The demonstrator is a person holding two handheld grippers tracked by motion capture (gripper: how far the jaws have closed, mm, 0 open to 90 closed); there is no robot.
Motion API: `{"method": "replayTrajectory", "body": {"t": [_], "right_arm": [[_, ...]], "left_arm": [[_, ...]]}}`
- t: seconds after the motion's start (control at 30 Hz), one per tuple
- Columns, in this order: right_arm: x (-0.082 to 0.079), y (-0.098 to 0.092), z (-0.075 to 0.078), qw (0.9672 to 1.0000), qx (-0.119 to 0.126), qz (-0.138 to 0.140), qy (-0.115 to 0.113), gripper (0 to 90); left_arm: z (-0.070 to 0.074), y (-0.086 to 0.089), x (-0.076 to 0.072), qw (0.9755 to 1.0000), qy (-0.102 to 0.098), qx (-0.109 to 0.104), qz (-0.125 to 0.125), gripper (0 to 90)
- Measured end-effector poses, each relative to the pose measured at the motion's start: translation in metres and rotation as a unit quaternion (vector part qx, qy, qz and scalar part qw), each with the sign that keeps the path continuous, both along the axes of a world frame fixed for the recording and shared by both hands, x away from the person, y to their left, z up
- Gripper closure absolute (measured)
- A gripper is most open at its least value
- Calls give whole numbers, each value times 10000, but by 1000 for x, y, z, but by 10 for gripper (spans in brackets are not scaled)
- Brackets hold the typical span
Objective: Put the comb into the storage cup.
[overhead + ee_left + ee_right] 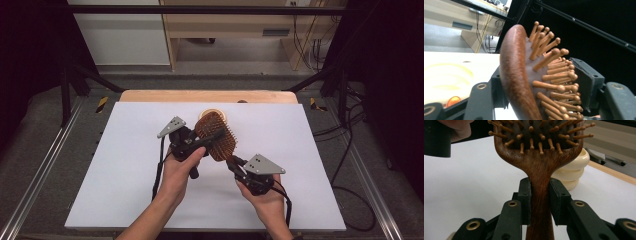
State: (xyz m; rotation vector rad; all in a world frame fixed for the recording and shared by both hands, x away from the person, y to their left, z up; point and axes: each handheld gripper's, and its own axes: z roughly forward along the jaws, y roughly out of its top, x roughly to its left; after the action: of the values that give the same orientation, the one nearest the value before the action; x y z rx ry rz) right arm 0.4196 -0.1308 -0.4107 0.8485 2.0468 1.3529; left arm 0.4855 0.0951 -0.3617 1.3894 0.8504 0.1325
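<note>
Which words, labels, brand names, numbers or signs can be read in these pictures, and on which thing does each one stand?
None can be read.
Brown wooden paddle hairbrush with wooden pins: no print on its handle or back.
Cream round ringed object: plain.
White table sheet: blank.
Yellow-and-black striped marks beside the table: stripes only, no letters.

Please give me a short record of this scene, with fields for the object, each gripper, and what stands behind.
object: wooden hairbrush, lifted above the white table
right gripper: jaws shut on the brush handle
left gripper: jaws around the brush head, one at the wooden back, one at the bristle tips
behind: cream ring-shaped object on the table, purpose unclear
</note>
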Motion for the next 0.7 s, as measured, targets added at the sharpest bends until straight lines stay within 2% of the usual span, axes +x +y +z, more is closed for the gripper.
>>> {"method": "replayTrajectory", "body": {"t": [0.17, 0.37, 0.63, 0.7], "right_arm": [[0, 1, -2, 10000, 32, 11, 72, 728], [2, 2, -6, 9998, 102, 49, 175, 726], [5, 2, -10, 9989, 225, 130, 381, 715], [5, 2, -10, 9989, 217, 135, 400, 700]], "left_arm": [[0, 1, 0, 9997, 142, -158, -73, 461], [0, -1, -2, 9997, 176, -138, -63, 502], [-1, -2, -1, 9995, 273, -128, -105, 513], [-1, -2, -1, 9997, 243, -47, -67, 514]]}}
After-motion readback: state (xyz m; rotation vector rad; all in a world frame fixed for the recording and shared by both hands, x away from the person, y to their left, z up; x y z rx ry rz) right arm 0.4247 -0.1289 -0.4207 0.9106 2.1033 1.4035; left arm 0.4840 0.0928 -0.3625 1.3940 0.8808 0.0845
